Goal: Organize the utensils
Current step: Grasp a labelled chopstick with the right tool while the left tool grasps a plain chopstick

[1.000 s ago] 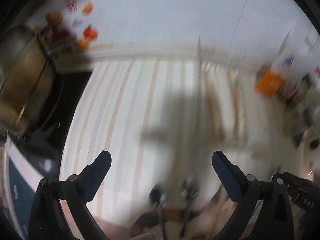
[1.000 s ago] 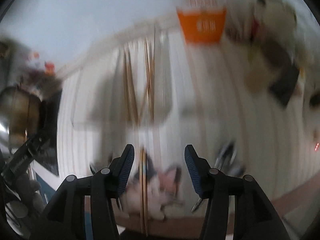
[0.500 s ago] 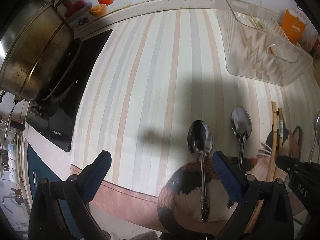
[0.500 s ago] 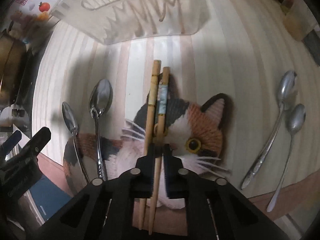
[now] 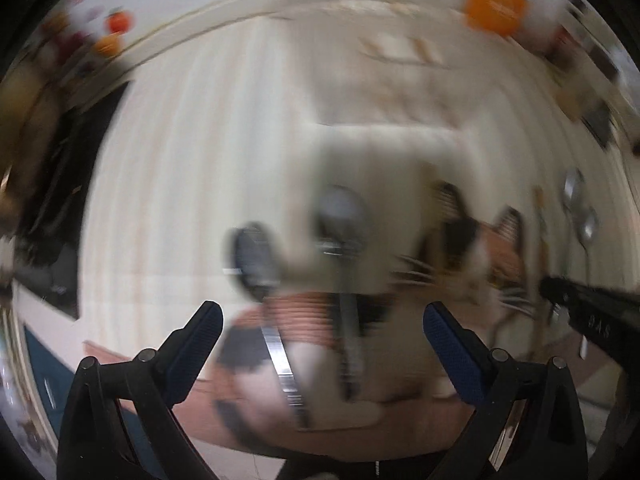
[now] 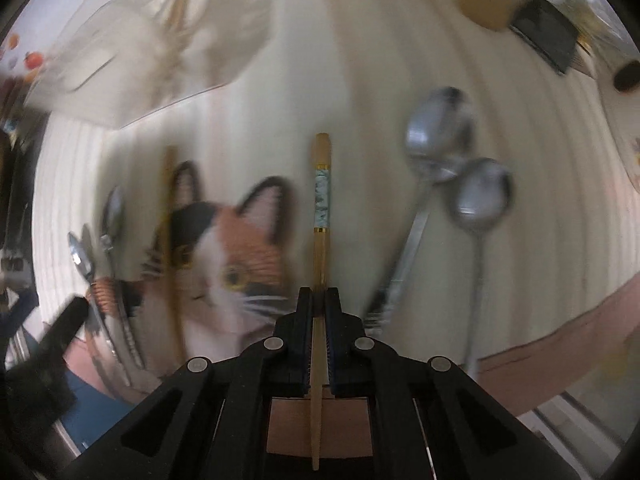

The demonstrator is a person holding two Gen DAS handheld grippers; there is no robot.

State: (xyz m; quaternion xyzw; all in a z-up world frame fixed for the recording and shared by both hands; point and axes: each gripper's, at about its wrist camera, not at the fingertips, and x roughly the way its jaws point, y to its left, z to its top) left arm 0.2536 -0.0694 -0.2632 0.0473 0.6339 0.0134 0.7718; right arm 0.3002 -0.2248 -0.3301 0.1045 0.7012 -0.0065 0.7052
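Note:
My right gripper is shut on one wooden chopstick with a patterned band and holds it above the counter. A second chopstick lies on the cat-face mat. Two spoons lie right of the mat and two spoons lie at its left edge. My left gripper is open and empty above the two left spoons. The clear plastic bin stands at the back, blurred.
A black cooktop with a pot is at the left. An orange carton and other items stand at the back right. A dark flat object lies far right. The counter's front edge is close below.
The right gripper has lifted one chopstick away to the right, and the other chopstick stays on the mat. The left gripper has shifted right over the two left spoons and stays open.

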